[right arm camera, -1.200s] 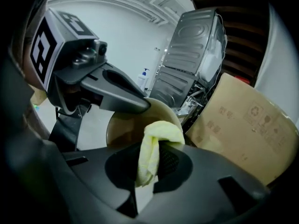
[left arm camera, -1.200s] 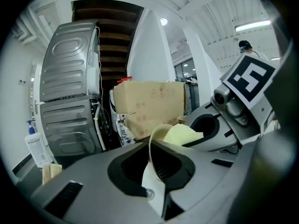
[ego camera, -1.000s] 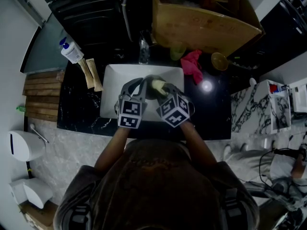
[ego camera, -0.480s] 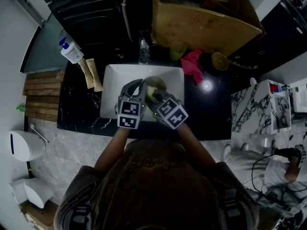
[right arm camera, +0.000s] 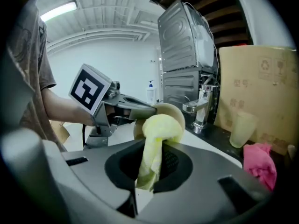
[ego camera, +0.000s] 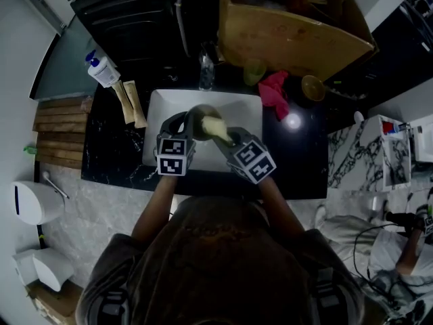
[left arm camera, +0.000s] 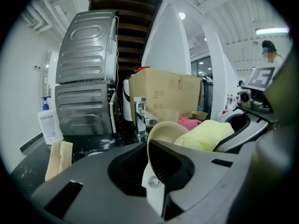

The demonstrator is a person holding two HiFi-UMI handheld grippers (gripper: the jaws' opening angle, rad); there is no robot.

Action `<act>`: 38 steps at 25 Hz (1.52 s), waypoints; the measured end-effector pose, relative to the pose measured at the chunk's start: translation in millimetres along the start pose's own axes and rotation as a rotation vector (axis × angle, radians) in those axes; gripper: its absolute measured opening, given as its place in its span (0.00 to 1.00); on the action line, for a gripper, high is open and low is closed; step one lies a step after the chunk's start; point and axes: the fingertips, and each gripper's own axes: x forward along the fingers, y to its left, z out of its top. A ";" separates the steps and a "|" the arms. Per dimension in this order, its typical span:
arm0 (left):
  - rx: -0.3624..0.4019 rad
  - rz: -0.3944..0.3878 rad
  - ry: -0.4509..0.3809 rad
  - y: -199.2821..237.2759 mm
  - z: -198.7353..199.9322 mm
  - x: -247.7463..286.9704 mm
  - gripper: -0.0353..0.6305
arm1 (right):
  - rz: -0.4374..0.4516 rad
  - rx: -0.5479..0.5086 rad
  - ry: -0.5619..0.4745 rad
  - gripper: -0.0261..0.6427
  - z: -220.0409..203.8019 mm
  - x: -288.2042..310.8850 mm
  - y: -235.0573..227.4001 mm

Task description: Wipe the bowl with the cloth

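Left gripper (left arm camera: 150, 158) clamped on bowl (left arm camera: 164, 129) rim; right gripper (right arm camera: 152, 171) pinching cloth (right arm camera: 161, 127) against bowl, inside mostly hidden

From my head the scene is dim, the black counter (ego camera: 304, 154) nearly lost but for one white glare spot (ego camera: 292, 121). My gripper views are brighter, lit by ceiling strips (right arm camera: 58, 10). Their edges bend and go black. The nearest plastic blurs, while the cloth (right arm camera: 161, 125) is sharp.
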 end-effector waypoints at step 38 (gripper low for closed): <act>0.064 0.038 -0.661 25.2 110.7 -93.8 0.09 | -0.523 0.001 -0.667 0.07 83.9 -110.9 -67.2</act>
